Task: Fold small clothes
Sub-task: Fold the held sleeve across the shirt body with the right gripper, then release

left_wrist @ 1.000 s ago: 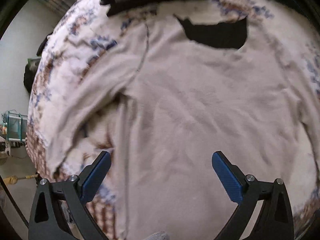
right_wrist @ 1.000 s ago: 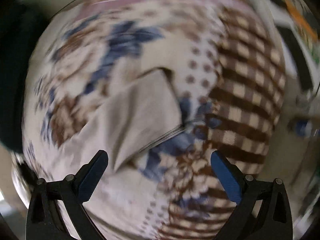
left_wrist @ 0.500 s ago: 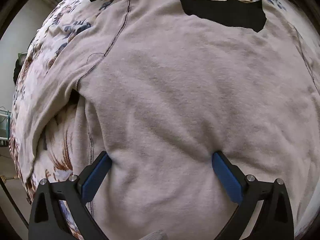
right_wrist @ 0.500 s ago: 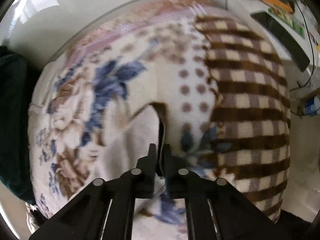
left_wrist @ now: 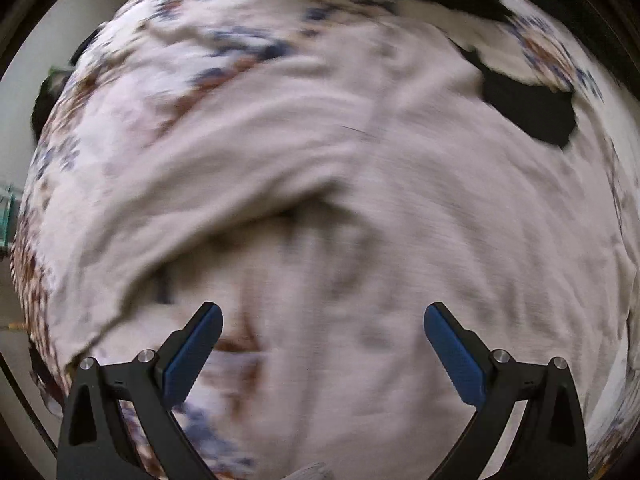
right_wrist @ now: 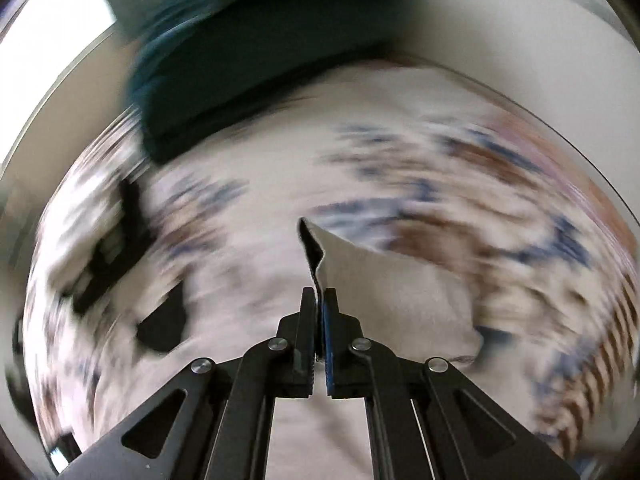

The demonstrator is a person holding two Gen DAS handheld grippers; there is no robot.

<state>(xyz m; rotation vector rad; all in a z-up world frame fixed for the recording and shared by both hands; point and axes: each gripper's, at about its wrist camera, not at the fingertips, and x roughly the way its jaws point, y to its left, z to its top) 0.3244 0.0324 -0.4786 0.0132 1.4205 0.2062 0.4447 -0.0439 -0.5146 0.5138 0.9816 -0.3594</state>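
Between right gripper [right_wrist: 319,300] jaws, pinched sweater [right_wrist: 384,280] cuff edge.

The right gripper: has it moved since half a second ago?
Yes. The right gripper, shut on the sleeve, has swung toward the dark green cushion, away from the checked blanket border.

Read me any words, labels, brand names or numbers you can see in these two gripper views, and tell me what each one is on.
None can be read.
The beige top: no print or tag shows.
The patterned blanket: only flowers and checks, no lettering.
The dark patch at the neck: plain and blurred.
The dark green cloth: too blurred to tell.
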